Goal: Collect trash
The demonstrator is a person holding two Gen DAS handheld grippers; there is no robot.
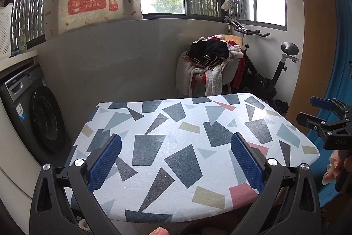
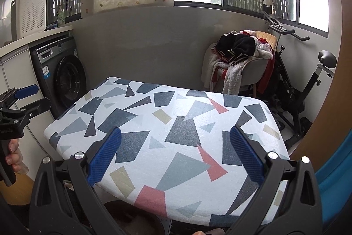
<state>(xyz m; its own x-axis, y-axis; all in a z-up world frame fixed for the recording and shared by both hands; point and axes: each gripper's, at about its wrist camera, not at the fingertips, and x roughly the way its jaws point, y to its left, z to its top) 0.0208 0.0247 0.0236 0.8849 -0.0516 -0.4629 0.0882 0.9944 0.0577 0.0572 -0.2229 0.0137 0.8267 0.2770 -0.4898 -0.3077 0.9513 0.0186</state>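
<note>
A table with a white cloth printed with grey, blue, pink and beige shapes (image 1: 180, 147) (image 2: 167, 131) lies in front of both grippers. No trash shows on it. My left gripper (image 1: 176, 142) is open and empty above the table's near edge. My right gripper (image 2: 176, 136) is open and empty above the near edge too. The right gripper shows at the right edge of the left wrist view (image 1: 325, 116), held by a hand. The left gripper shows at the left edge of the right wrist view (image 2: 24, 100), open.
A grey washing machine (image 1: 37, 107) (image 2: 63, 74) stands to the left under a counter. A chair piled with clothes (image 1: 211, 61) (image 2: 239, 56) and an exercise bike (image 1: 270, 72) (image 2: 303, 85) stand behind the table on the right. A blue surface (image 1: 334, 89) is at far right.
</note>
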